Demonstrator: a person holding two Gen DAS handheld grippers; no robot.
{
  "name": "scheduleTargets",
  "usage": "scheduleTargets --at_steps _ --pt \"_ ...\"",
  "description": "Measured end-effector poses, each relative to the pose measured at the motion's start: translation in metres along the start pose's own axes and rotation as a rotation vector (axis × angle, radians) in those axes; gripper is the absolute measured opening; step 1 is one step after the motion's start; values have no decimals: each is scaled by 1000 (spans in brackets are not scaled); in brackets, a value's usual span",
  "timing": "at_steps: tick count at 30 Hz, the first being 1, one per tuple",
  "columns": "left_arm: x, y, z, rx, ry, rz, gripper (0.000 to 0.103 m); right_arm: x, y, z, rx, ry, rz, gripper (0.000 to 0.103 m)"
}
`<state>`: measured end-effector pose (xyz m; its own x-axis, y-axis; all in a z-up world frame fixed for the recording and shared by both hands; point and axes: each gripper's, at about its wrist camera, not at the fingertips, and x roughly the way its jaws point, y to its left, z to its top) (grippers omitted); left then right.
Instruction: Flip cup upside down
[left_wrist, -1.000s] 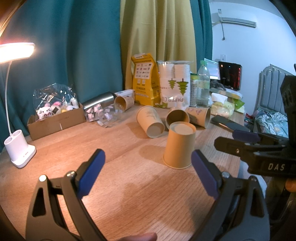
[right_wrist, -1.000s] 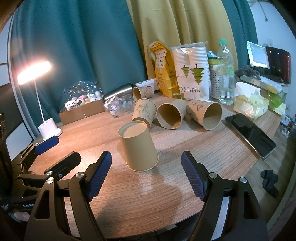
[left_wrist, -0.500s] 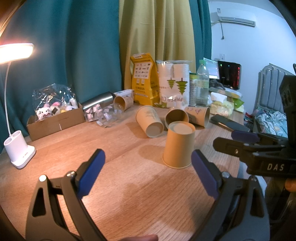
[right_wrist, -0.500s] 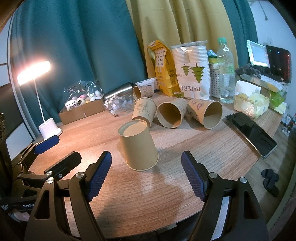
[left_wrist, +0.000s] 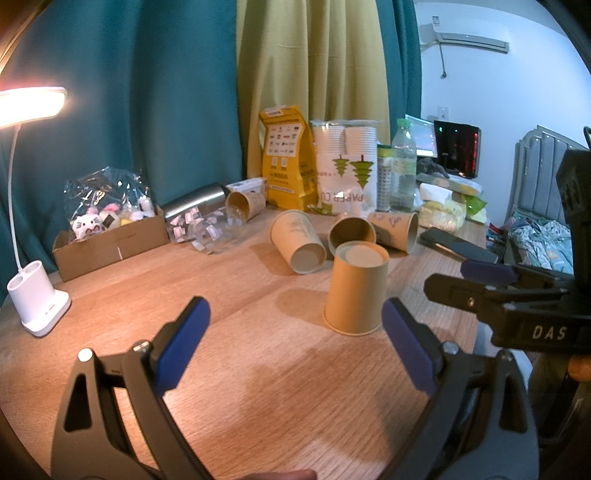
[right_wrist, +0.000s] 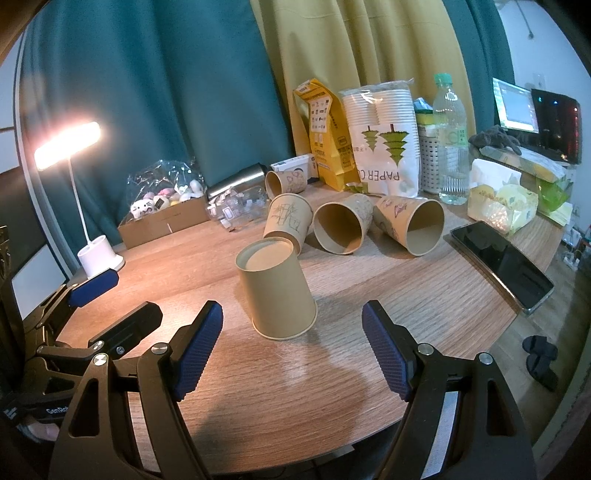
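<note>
Currently I observe the cup (right_wrist: 276, 291) standing upside down on the wooden counter (right_wrist: 369, 295), rim flat against the surface and base facing up. It stands alone, touched by neither gripper.

My right gripper (right_wrist: 291, 347) is released, its jaws spread wide with the blue pads (right_wrist: 197, 352) on either side of empty space. The cup sits just beyond the fingertips, roughly centred between them. My left gripper (left_wrist: 293, 345) is likewise released, jaws fully apart, holding nothing. From the left wrist view the cup (left_wrist: 356, 288) lies ahead and toward the right finger, close to its tip but clear of it. Each gripper is visible at the edge of the other's view, the left one low on the counter's near side.

Behind the cup, three more paper cups lie on their sides: a sketched cup (right_wrist: 288, 219) with its base toward me, just beyond the upturned one; an open-mouthed cup (right_wrist: 341, 229) beside it; and a printed cup (right_wrist: 412, 225) further right. A fourth small cup (right_wrist: 284, 182) lies further back. Along the rear stand a yellow bag (right_wrist: 325, 140), a paper cup pack (right_wrist: 384, 140) and a water bottle (right_wrist: 450, 140). A lit desk lamp (right_wrist: 94, 254) stands at the left, a cardboard box (right_wrist: 162, 221) near it, and a phone (right_wrist: 502, 262) lies flat at the right.
</note>
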<state>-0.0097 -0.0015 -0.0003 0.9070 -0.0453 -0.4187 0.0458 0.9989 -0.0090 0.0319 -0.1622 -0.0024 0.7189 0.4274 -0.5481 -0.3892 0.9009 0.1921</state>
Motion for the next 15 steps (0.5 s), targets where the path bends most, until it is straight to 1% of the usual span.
scheduleTargets --at_steps 15 --pt "0 -1 0 0 0 1 95 0 0 0 0 0 0 81"
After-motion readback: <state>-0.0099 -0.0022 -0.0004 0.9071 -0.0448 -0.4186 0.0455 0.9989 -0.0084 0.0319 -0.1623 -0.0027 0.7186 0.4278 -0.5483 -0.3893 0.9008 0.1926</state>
